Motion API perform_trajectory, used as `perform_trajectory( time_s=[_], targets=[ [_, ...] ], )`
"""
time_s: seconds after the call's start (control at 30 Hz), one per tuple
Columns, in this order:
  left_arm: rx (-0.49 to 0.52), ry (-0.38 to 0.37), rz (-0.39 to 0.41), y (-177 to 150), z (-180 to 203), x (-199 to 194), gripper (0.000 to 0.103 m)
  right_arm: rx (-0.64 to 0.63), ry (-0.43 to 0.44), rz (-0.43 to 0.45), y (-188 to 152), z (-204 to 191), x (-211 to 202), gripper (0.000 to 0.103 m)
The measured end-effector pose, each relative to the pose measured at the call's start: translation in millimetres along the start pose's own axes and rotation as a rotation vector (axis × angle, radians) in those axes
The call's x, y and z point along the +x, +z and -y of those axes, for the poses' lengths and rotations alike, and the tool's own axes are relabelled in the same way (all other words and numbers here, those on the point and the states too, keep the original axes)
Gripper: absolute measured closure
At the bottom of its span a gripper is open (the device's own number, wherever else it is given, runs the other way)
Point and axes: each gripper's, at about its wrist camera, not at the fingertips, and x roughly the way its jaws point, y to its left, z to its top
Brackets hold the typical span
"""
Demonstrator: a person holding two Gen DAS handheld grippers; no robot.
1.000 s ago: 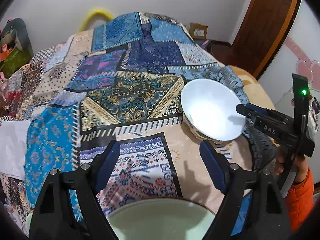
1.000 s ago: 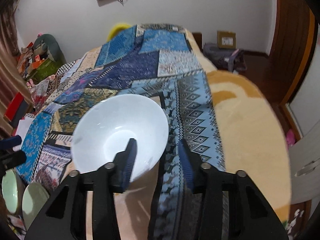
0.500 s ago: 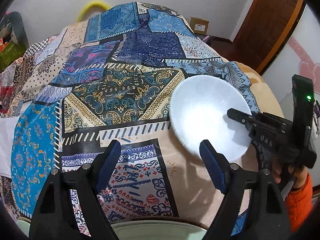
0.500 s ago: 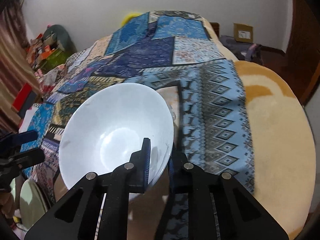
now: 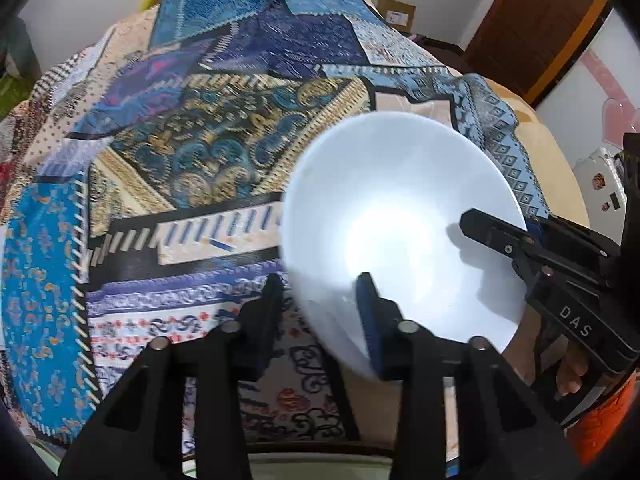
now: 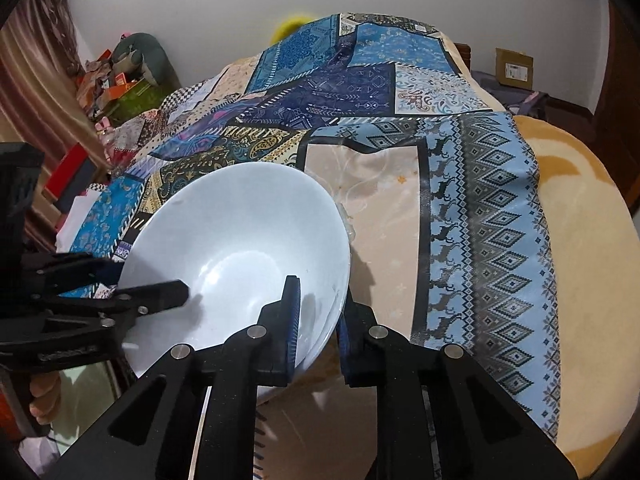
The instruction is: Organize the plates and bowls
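Note:
A white bowl [image 5: 400,240] [image 6: 240,256] is tilted above the patchwork bedspread [image 5: 200,152]. My right gripper [image 6: 318,316] is shut on its near rim, one pad inside and one outside. In the left wrist view the right gripper [image 5: 500,240] comes in from the right over the bowl's far edge. My left gripper [image 5: 320,312] straddles the opposite rim. Its jaws are closing with the bowl wall between them, and a gap still shows at the pads. The right wrist view has the left gripper [image 6: 140,280] at the bowl's left edge.
A pale green plate [image 5: 288,468] [image 6: 80,396] lies at the near edge under the grippers. The bed's tan blanket [image 6: 580,280] spreads to the right. Boxes and clutter [image 6: 120,80] stand by the far left wall, and a wooden door [image 5: 532,28] is at the back right.
The right gripper closed on the bowl's rim, tilted it and carried it left. The left gripper sank toward it and its jaws narrowed from wide apart to around the opposite rim.

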Motion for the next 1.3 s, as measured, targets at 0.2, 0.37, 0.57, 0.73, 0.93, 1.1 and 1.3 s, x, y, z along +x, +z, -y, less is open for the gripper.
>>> perform_trajectory(
  time_s=[0.2, 0.37, 0.57, 0.73, 0.93, 1.1, 1.3],
  targets=[
    [0.039, 0.038, 0.031, -5.6, 13.3, -3.9, 0.074, -0.022, -0.018, 0.021, -1.2, -10.6, -5.8, 0.088],
    [0.025, 0.015, 0.044, -10.1, 11.5, -18.2, 0.074, -0.015, -0.019, 0.036, -2.9, -15.9, -16.4, 0.088],
    [0.027, 0.011, 0.087, -18.6, 12.7, -49.7, 0.074, -0.017, -0.015, 0.081, -1.4, -30.0, -41.3, 0.088],
    [0.027, 0.009, 0.136, -27.7, 14.3, -83.5, 0.074, -0.034, -0.017, 0.12, -1.3, -48.6, -67.0, 0.088],
    [0.021, 0.014, 0.188, -42.5, 14.4, -124.3, 0.074, -0.056, -0.021, 0.16, -3.6, -70.0, -91.3, 0.088],
    [0.017, 0.02, 0.224, -59.2, 12.8, -157.0, 0.074, -0.071, -0.017, 0.187, -8.8, -86.6, -107.7, 0.088],
    [-0.002, 0.022, 0.255, -80.4, 0.7, -183.4, 0.074, -0.084, -0.006, 0.21, -16.3, -110.0, -120.6, 0.088]
  ],
)
